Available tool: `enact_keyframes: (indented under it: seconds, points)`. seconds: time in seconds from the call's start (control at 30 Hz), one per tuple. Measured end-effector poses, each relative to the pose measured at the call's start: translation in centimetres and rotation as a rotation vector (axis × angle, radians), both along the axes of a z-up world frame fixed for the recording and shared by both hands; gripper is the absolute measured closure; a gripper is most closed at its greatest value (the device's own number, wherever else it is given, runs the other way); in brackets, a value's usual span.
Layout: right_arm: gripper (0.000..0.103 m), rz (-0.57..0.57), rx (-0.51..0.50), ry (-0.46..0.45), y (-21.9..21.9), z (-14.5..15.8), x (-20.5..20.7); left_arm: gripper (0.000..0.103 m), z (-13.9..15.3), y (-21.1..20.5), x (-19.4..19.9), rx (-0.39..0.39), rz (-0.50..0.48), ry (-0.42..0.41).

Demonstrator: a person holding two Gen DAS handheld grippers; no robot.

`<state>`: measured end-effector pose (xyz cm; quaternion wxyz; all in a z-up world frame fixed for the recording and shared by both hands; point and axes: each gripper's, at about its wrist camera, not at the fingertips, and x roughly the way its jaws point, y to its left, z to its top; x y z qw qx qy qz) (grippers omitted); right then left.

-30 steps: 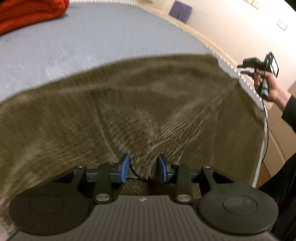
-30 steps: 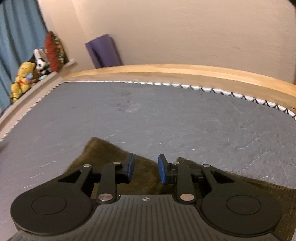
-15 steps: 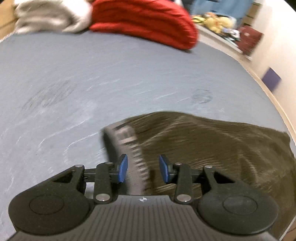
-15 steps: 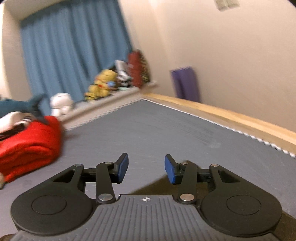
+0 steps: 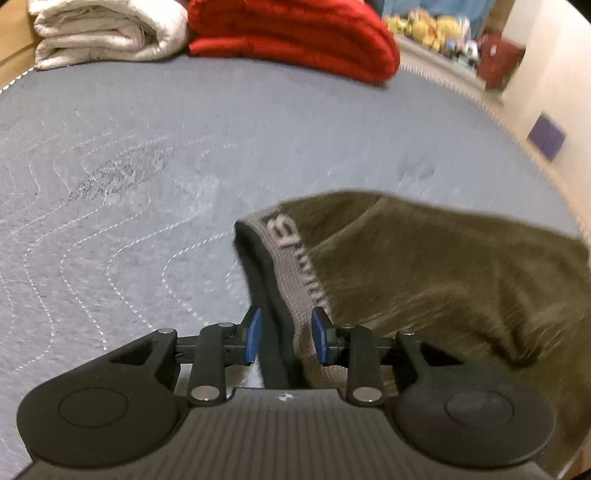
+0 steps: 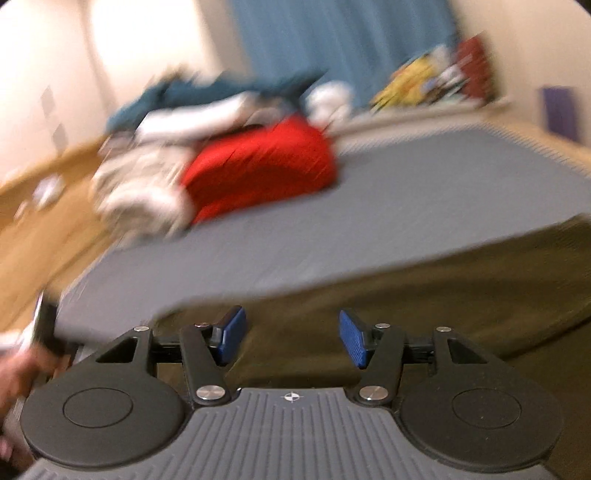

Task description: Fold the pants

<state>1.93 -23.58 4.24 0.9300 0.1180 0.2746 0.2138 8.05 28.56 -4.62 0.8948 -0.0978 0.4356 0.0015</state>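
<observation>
Grey quilted mattress (image 5: 155, 147), stitched in wavy lines, bearing the olive ribbed-knit pants (image 5: 443, 280) at its near right. Folded red blanket (image 5: 295, 37) and cream blanket (image 5: 107, 29) at the far edge. Grey lettered waistband (image 5: 291, 258) runs between the left gripper's (image 5: 286, 336) blue pads, which look parted around it without pinching. Right gripper (image 6: 291, 338) spread wide above the pants; that view is blurred.

left claw (image 5: 285, 340) | straddles pants (image 5: 436, 266) waistband (image 5: 291, 254) (grey) | on mattress (image 5: 147, 147)
</observation>
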Motion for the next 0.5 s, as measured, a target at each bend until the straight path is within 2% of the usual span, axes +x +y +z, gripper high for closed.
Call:
enact_keyframes:
  seconds: [0.1, 0.17, 0.23, 0.33, 0.43, 0.5]
  points:
    - [0.044, 0.125, -0.097, -0.019, 4.9, -1.0, -1.6, 0.071, 0.8, -0.2, -0.5, 0.003, 0.013, -0.045]
    - [0.044, 0.179, -0.154, -0.031, 6.8, -2.0, -2.7, 0.071, 1.3, -0.2, -0.8, 0.002, 0.020, -0.070]
    - [0.044, 0.212, -0.198, 0.002, 7.8, -3.4, -3.4, 0.071, 1.7, -0.4, -0.9, -0.006, 0.030, -0.089]
    - [0.044, 0.228, -0.210, 0.078, 8.2, -5.3, -3.1, 0.072, 2.3, -1.2, -0.7, -0.027, 0.035, -0.115]
    - [0.044, 0.208, -0.250, 0.110, 8.2, -7.7, -3.8, 0.073, 2.9, -2.2, -0.5, -0.033, 0.017, -0.134]
    - [0.044, 0.183, -0.253, 0.125, 7.6, -7.9, -3.5, 0.073, 3.1, -2.9, -0.1, -0.031, 0.008, -0.141]
